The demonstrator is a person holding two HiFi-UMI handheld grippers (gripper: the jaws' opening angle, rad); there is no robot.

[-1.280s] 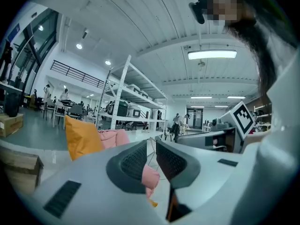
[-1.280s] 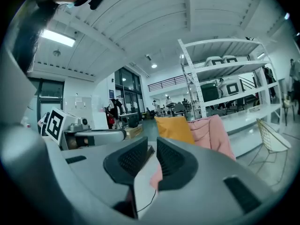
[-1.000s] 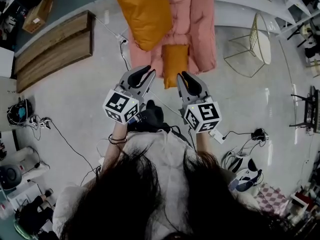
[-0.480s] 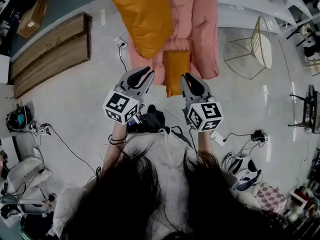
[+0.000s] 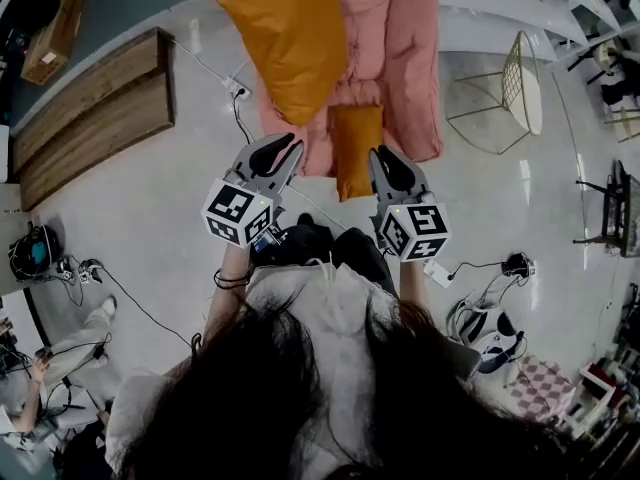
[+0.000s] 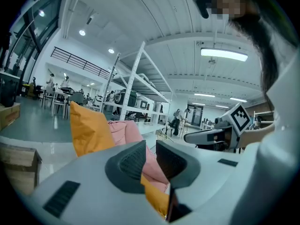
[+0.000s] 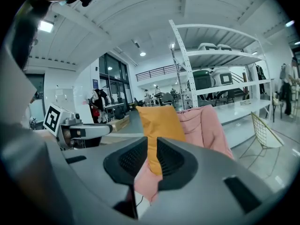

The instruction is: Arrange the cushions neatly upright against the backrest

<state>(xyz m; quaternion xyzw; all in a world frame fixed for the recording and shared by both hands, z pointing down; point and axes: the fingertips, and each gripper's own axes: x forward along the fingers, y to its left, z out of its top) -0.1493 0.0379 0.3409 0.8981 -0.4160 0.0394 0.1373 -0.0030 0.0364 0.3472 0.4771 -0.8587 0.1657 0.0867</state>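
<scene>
A pink padded lounge chair (image 5: 400,58) stands ahead of me on the floor. A large orange cushion (image 5: 290,43) leans tilted against its left side. A small orange cushion (image 5: 352,148) lies at the front end of the seat. My left gripper (image 5: 283,146) and right gripper (image 5: 385,158) hover side by side short of the chair, both shut with nothing between the jaws. In the left gripper view the left gripper (image 6: 151,149) points at the pink chair (image 6: 126,130) and large cushion (image 6: 89,128). In the right gripper view the right gripper (image 7: 152,146) faces the large cushion (image 7: 159,123).
A wooden bench (image 5: 95,103) lies to the left of the chair. A wire-frame chair (image 5: 510,83) stands to the right. Cables (image 5: 240,93) run over the floor by the chair's left side. A seated person (image 5: 40,368) is at lower left. White shelving (image 7: 211,78) rises behind the chair.
Both grippers hold almost the same pose; the right one drifted slightly right. The cushions stayed put on the chair. A person has come into view at lower left.
</scene>
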